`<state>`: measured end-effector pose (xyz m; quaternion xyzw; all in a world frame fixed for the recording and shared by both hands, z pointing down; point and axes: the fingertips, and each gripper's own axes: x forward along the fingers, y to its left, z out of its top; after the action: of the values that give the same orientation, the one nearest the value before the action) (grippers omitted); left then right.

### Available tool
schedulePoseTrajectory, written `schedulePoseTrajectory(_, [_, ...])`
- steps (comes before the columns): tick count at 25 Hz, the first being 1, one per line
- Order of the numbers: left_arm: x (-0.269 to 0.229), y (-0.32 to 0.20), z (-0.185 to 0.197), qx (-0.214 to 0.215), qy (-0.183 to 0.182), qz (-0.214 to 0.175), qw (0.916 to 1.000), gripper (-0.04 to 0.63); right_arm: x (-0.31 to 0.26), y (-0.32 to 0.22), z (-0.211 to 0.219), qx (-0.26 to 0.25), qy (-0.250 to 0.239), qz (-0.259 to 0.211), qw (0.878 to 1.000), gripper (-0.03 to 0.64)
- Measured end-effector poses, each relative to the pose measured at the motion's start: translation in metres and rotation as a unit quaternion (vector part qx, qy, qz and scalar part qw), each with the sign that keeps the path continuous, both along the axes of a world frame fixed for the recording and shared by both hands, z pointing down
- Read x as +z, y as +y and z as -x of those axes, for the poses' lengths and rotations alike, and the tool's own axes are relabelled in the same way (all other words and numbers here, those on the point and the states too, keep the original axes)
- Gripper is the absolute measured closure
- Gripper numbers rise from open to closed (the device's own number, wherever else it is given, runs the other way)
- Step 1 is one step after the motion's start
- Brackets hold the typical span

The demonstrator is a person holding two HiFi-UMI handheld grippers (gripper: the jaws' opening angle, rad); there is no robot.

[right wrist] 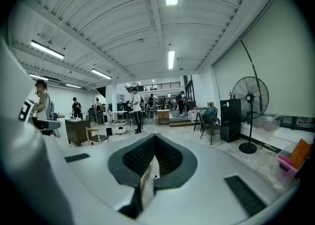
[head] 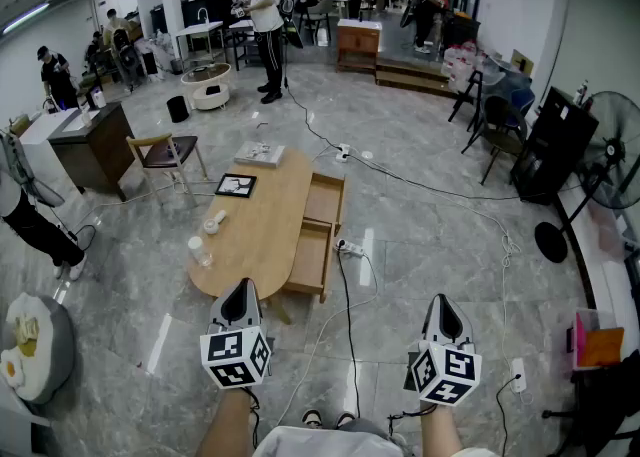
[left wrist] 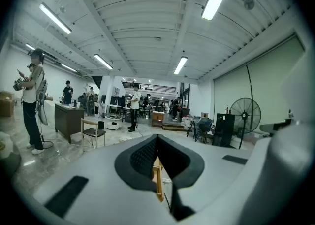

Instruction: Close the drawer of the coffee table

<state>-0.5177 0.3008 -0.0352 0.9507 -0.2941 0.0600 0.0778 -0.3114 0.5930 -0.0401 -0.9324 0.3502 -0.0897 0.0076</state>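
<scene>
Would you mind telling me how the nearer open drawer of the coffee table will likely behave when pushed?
The nearer drawer looks like rigid wood, so it probably slides in without flexing. It is wide, so an off-centre push might skew it. The coffee table may shift on the glossy floor.

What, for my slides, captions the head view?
Left gripper and right gripper, shut, face the coffee table with open drawers.

Open-plan workshop: desks [head: 92,148], floor cables [head: 346,295], fan [head: 612,137]
</scene>
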Motion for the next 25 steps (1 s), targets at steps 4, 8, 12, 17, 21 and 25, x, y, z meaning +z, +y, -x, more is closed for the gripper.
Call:
schedulePoseTrajectory(4, [-0.001,0.0,0.001,-0.002,0.0,-0.001,1.0,0.606,-0.002,0.001,-0.001,-0.004,0.003,0.001,1.0,0.618])
schedulePoseTrajectory(8, [0.001,0.003,0.0,0.001,0.0,-0.001,1.0,0.606,-0.005,-0.001,0.0,-0.013,0.001,-0.021,1.0,0.618])
schedulePoseTrajectory(12, [0.002,0.006,-0.001,0.006,0.009,0.014,0.9998,0.606,-0.007,-0.003,-0.001,-0.02,-0.009,-0.047,0.999,0.615])
schedulePoseTrajectory(17, [0.003,0.008,-0.004,0.009,0.012,0.019,0.9997,0.606,-0.009,-0.003,-0.001,-0.028,-0.001,-0.049,0.998,0.615])
schedulePoseTrajectory(21, [0.002,0.007,-0.004,0.016,0.02,0.025,0.9994,0.517,-0.013,-0.005,0.003,-0.035,0.006,-0.053,0.998,0.605])
schedulePoseTrajectory(25, [0.0,0.009,-0.005,0.023,0.019,0.021,0.9993,0.435,-0.016,-0.002,0.003,-0.036,0.007,-0.058,0.998,0.548])
